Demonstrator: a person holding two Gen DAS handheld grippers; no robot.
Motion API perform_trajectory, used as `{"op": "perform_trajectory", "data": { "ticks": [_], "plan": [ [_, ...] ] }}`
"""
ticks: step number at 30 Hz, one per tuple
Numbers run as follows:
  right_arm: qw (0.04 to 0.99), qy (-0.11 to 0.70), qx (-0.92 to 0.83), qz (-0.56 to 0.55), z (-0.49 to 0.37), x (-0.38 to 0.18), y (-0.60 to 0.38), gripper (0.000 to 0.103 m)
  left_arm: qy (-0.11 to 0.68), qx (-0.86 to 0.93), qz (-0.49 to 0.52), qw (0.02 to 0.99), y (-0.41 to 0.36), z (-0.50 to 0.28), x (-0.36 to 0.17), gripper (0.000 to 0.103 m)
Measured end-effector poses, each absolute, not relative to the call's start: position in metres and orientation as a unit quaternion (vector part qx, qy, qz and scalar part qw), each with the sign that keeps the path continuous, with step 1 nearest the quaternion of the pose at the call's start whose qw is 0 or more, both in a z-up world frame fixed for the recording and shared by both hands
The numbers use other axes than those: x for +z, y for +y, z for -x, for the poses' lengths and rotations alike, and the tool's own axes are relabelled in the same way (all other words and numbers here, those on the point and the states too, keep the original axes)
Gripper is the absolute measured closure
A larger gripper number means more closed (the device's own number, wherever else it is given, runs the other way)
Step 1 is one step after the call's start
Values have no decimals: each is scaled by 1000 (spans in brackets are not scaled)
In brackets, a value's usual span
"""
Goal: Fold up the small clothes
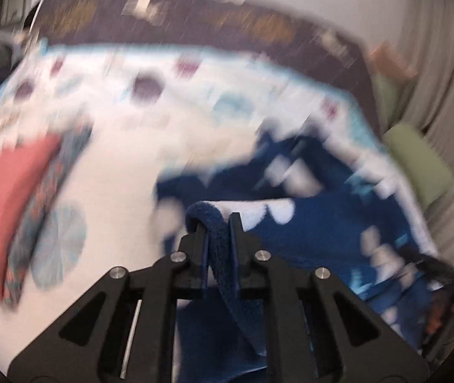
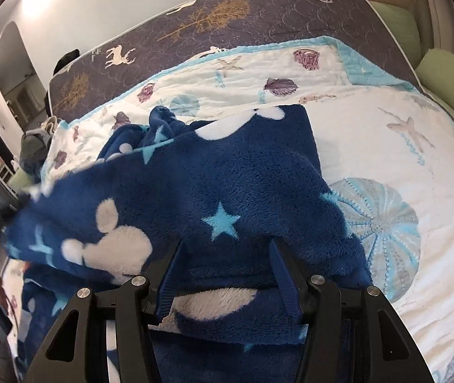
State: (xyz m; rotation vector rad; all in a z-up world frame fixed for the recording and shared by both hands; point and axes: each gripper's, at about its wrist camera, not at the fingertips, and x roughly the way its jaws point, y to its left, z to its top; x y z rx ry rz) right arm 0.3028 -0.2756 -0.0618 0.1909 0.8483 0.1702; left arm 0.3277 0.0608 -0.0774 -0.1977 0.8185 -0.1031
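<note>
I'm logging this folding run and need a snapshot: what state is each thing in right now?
Left tool: shut on an edge of the blue fleece garment.
Right tool: jaws partly apart, a thick fold of fleece between them; grip unclear.
Blue fleece garment: bunched, partly lifted, not yet folded.
Seashell quilt: spread over the bed.
Red cloth: lying flat, apparently folded; blurred.

White seashell quilt (image 2: 370, 146) bears the blue fleece (image 2: 227, 185); folded clothes (image 1: 12, 210), seemingly.
</note>
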Motion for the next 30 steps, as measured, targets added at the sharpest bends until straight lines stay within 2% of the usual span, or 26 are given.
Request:
{"op": "perform_trajectory", "data": {
  "ticks": [2,6,7,9,10,11,13,17,18,19,20,21,22,23,24,25,28,30],
  "plan": [
    [904,408,82,-94,-300,-60,-276,48,412,-24,86,907,66,-326,-90,74],
    [905,407,78,-97,-293,-45,-277,48,358,33,55,932,65,-308,-59,70],
    [907,401,85,-99,-295,-35,-275,48,340,37,47,939,64,-309,-48,66],
    [913,383,102,-94,-302,-14,-269,47,308,22,46,950,55,-316,-24,50],
    [916,376,108,-87,-311,-1,-262,43,303,4,47,952,48,-323,-17,37],
    [915,378,115,-81,-321,6,-256,34,308,-24,47,950,41,-333,-14,29],
    [904,393,148,-75,-350,12,-240,30,340,-70,42,937,21,-367,-21,29],
    [880,444,143,-87,-418,-9,-224,30,426,-87,70,898,5,-424,-63,29],
    [876,452,138,-93,-430,-17,-223,30,447,-89,90,886,5,-435,-77,29],
    [872,459,138,-100,-440,-25,-223,30,461,-95,114,875,5,-441,-87,34],
    [864,468,145,-115,-451,-36,-222,30,471,-104,144,864,5,-445,-96,48],
    [859,473,152,-127,-455,-41,-221,30,479,-121,178,851,6,-450,-102,56],
    [852,477,160,-145,-460,-48,-221,31,481,-143,201,841,5,-454,-105,76],
    [845,482,168,-161,-464,-54,-219,50,480,-148,209,839,3,-453,-107,86],
    [841,485,172,-166,-467,-58,-216,77,476,-141,212,842,4,-453,-106,89],
    [839,490,173,-161,-468,-60,-211,95,472,-137,205,847,7,-450,-104,92],
    [860,452,154,-180,-454,-50,-227,95,450,-117,181,867,25,-435,-100,93],
    [855,461,128,-200,-454,-61,-253,95,460,-106,183,863,34,-433,-112,93]
  ]
}}
